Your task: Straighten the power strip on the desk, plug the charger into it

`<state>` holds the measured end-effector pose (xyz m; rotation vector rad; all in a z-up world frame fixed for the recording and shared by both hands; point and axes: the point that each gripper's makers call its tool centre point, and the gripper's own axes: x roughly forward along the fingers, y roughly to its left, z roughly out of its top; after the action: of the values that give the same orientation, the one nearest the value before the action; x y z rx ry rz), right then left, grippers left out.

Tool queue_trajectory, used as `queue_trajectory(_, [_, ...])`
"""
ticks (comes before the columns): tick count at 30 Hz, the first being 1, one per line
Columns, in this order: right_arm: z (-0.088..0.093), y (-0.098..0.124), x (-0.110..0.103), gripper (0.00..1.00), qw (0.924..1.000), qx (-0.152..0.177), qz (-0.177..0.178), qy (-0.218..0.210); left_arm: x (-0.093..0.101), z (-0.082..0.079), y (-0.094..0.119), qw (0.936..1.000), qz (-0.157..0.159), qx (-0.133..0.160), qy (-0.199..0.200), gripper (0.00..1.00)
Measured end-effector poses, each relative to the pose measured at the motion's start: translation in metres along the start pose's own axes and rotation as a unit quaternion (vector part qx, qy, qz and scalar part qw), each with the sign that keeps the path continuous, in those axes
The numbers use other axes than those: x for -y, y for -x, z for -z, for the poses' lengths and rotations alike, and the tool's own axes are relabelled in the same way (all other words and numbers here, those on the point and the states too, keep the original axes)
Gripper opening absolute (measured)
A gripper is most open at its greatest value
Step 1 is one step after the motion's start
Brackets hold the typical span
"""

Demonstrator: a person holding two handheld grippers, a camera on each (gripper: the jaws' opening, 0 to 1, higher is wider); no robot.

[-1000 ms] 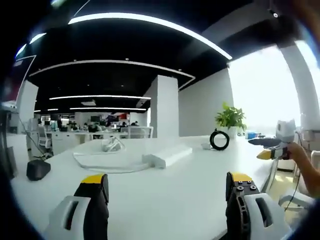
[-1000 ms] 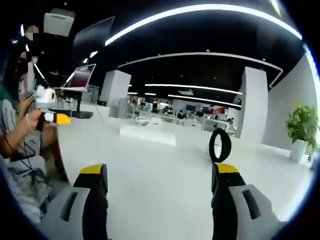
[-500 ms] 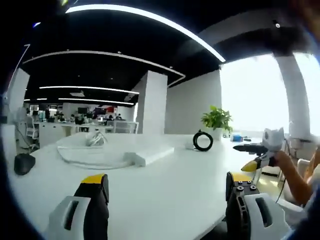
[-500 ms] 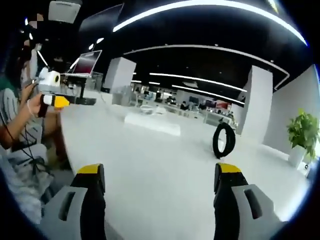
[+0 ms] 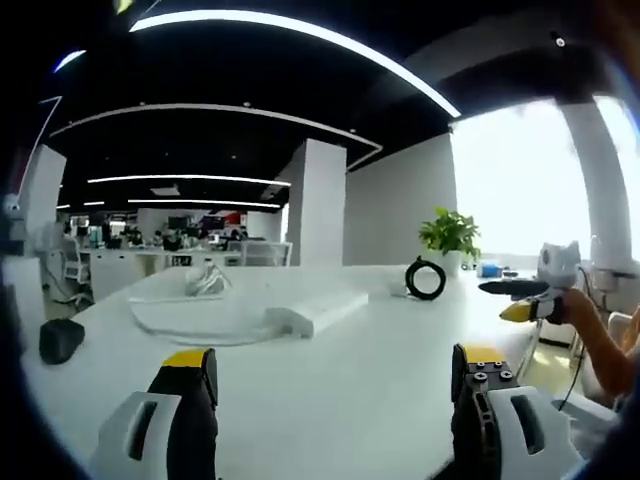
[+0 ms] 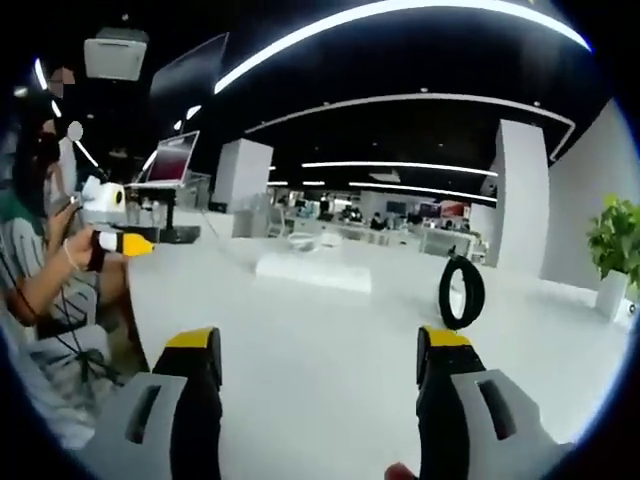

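Open-plan office, white bench (image 5: 330, 390): left tongs (image 5: 333, 378) and right tongs (image 6: 315, 358) hover wide and empty, well short of the white power strip (image 5: 317, 312) lying askew mid-bench. Squaring it likely calls for gentle nudges at both ends.

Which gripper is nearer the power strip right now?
Hard to call. Left gripper and right gripper both hang open over the desk, well short of the power strip.
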<state>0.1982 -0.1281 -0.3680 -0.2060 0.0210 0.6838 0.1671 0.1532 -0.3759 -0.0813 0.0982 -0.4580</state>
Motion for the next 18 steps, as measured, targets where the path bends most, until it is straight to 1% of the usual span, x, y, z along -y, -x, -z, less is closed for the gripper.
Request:
queue_trajectory(3, [-0.005,-0.003,0.000,0.82,1.0000,0.007,-0.005,0.001,-0.002,-0.001,-0.003,1.0000,0.003,-0.006,-0.001,0.99])
queue_trajectory(5, [-0.009,-0.006,0.000,0.82,0.9998,0.014,-0.013,-0.003,-0.004,-0.004,-0.005,1.0000,0.003,-0.004,0.003,0.99])
queue_trajectory(8, [-0.009,-0.013,0.001,0.82,0.9996,0.015,-0.022,-0.008,-0.004,-0.005,-0.009,0.9999,0.008,-0.009,-0.004,0.98])
queue_trajectory(9, [-0.008,-0.016,0.002,0.82,0.9997,0.012,-0.021,-0.006,-0.003,-0.004,-0.011,0.9998,0.010,-0.014,-0.007,0.97])
queue_trajectory(11, [-0.009,-0.020,-0.002,0.84,0.9993,0.010,-0.034,0.011,-0.003,-0.003,-0.016,0.9997,0.010,-0.021,-0.012,0.97])
queue_trajectory(12, [-0.010,-0.021,-0.002,0.85,0.9992,0.010,-0.036,0.012,-0.003,-0.002,-0.019,0.9995,0.012,-0.024,-0.015,0.97])
queue_trajectory(14, [-0.010,-0.026,-0.002,0.85,0.9991,0.009,-0.038,0.015,-0.004,-0.003,-0.025,0.9994,0.013,-0.027,-0.019,0.97])
queue_trajectory(16, [-0.011,-0.031,0.000,0.85,0.9989,0.009,-0.041,0.019,-0.005,-0.007,-0.030,0.9994,0.013,-0.023,-0.023,0.97])
queue_trajectory(17, [-0.011,-0.033,-0.002,0.86,0.9984,0.008,-0.052,0.022,-0.006,-0.009,-0.033,0.9994,0.012,-0.022,-0.024,0.97])
queue_trajectory(18, [-0.013,-0.034,-0.005,0.88,0.9973,0.010,-0.071,0.019,-0.008,-0.010,-0.036,0.9994,0.009,-0.022,-0.025,0.97])
